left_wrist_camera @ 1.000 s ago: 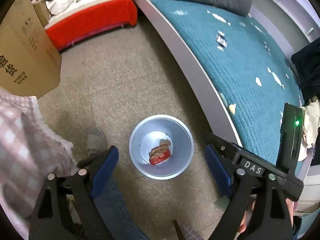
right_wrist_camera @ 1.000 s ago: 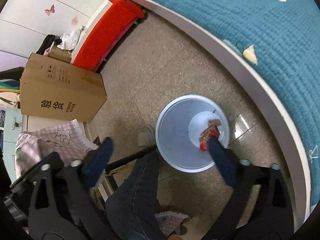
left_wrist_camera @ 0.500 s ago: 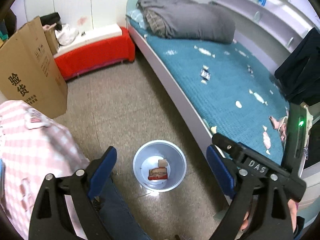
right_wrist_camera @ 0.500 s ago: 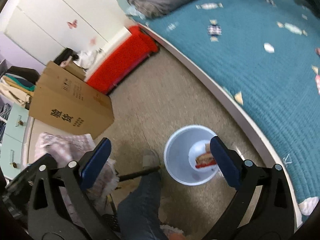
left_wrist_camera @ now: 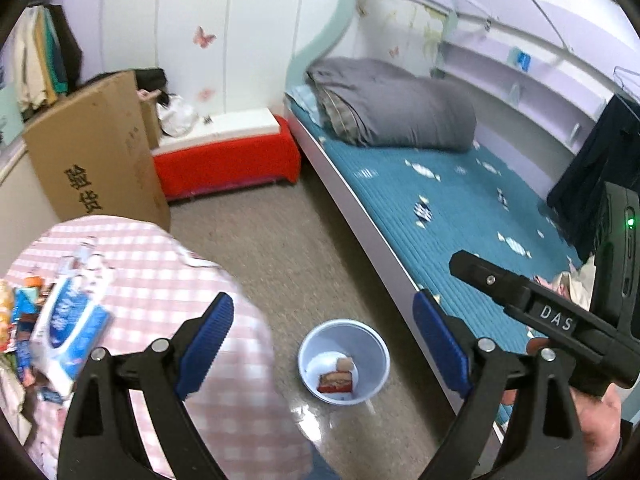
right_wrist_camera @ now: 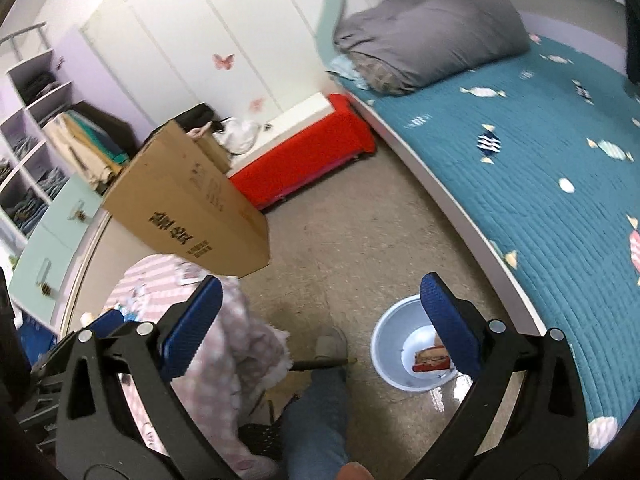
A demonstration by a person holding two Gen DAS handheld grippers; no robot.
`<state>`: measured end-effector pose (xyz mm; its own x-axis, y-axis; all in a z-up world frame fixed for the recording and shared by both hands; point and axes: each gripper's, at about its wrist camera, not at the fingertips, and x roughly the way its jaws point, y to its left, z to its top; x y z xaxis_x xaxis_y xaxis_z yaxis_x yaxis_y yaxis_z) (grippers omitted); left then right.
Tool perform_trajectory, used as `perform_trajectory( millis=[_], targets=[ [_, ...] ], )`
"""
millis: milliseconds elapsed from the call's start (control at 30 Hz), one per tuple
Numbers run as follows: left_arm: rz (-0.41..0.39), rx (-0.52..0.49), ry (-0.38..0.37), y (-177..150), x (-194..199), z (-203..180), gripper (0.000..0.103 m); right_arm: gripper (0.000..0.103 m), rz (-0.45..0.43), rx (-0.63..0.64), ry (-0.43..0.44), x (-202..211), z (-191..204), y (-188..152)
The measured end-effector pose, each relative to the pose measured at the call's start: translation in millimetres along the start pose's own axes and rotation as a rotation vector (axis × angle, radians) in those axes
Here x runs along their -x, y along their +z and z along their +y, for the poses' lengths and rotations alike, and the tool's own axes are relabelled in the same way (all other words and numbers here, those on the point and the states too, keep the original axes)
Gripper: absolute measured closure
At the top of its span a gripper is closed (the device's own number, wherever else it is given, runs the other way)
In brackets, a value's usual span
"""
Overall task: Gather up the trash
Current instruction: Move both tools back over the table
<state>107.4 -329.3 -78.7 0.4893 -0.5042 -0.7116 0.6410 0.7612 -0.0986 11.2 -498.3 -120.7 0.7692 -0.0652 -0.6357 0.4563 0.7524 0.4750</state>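
Across the right of the frame, the teal bed [left_wrist_camera: 472,216] carries scattered candy wrappers [left_wrist_camera: 423,211]; the bin [left_wrist_camera: 344,360] sits low centre. Our left gripper [left_wrist_camera: 322,344] and right gripper [right_wrist_camera: 320,320] both gape empty, so we approach one wrapper squarely.

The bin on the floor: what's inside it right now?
Inside the bin lie a red wrapper and a small tan piece beside it, on the pale bottom. In the right wrist view the right gripper's finger covers part of the bin's inside, so look from the left.
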Motion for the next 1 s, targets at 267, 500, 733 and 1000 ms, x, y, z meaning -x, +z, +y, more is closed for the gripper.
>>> perform_trajectory(
  millis=[267,500,733,1000],
  targets=[
    [-0.094,0.046,0.076,-11.3,52.5,47.3,0.014,0.006,0.002,0.144,0.057,8.6,72.7,-10.3],
    [-0.143,0.098,0.155,-27.1,88.6,92.9,0.014,0.006,0.019,0.274,0.114,10.8,132.5,-25.8],
    [-0.167,0.158,0.255,-51.2,114.6,137.2,0.014,0.006,0.054,0.356,0.176,3.2,182.8,-44.5],
    [-0.167,0.32,0.423,-88.8,137.3,210.9,0.014,0.006,0.111,0.434,0.22,-10.4,223.2,-69.1]
  ],
)
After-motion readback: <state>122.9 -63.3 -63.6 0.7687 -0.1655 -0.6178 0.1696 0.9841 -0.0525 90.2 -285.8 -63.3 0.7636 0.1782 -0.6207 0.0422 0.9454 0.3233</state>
